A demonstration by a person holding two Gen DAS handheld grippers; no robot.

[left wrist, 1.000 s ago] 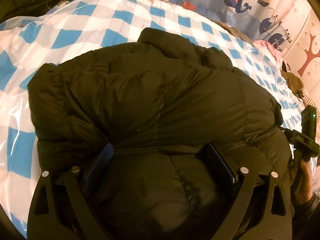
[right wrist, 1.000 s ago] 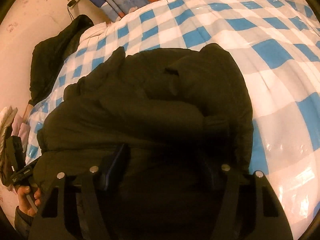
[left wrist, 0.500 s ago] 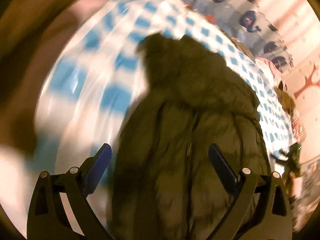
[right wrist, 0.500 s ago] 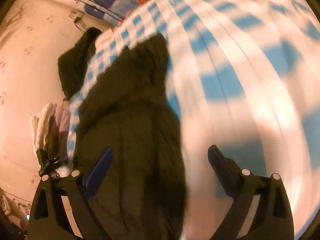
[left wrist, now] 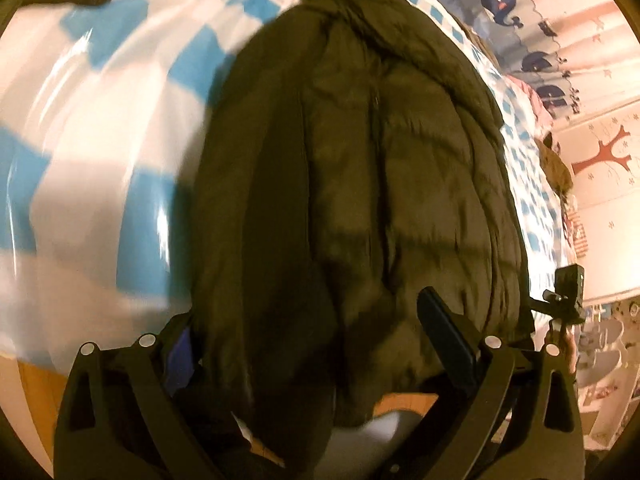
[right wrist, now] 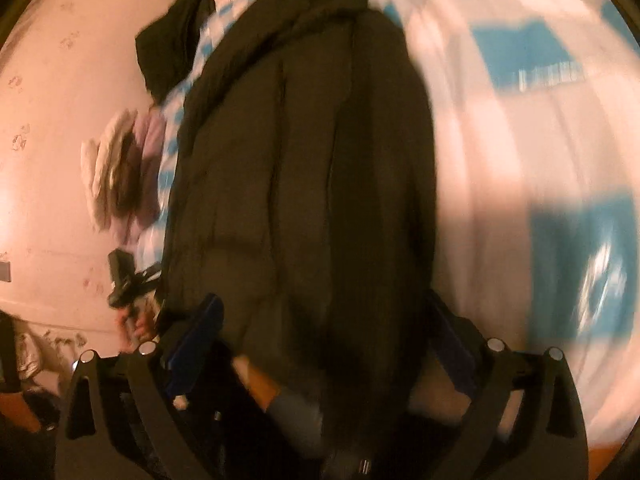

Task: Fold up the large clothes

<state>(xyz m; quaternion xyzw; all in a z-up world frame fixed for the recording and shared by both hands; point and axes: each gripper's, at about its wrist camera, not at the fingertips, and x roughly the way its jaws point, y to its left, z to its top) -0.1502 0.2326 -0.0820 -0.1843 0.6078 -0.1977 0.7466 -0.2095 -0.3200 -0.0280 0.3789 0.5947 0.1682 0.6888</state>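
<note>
Between the widely spread jaws of the left gripper (left wrist: 310, 338), lower folds of the dark puffer jacket (left wrist: 360, 168), draped past the blue pads; grip on the fabric impossible to confirm. Same picture at the right gripper (right wrist: 320, 340): jaws wide, jacket hem bulging between them, hold likewise unclear. Compared with a second ago, no longer a squat folded bundle lying flat on the bed; now stretched long and narrow, hem near both cameras, collar far off toward the top. Compared with half a second ago, much closer and filling the middle of both views, with motion blur over the bedding. Under and beside the jacket, blue-and-white checked bedspread (left wrist: 100, 160), broad bare stretches on the outer side of each gripper. Farther off, a second dark garment (right wrist: 172, 32) at the bed's far edge by the wall, a pile of pale and pink clothes (right wrist: 120, 172), and whale-print curtain (left wrist: 500, 4) beyond the bed.
</note>
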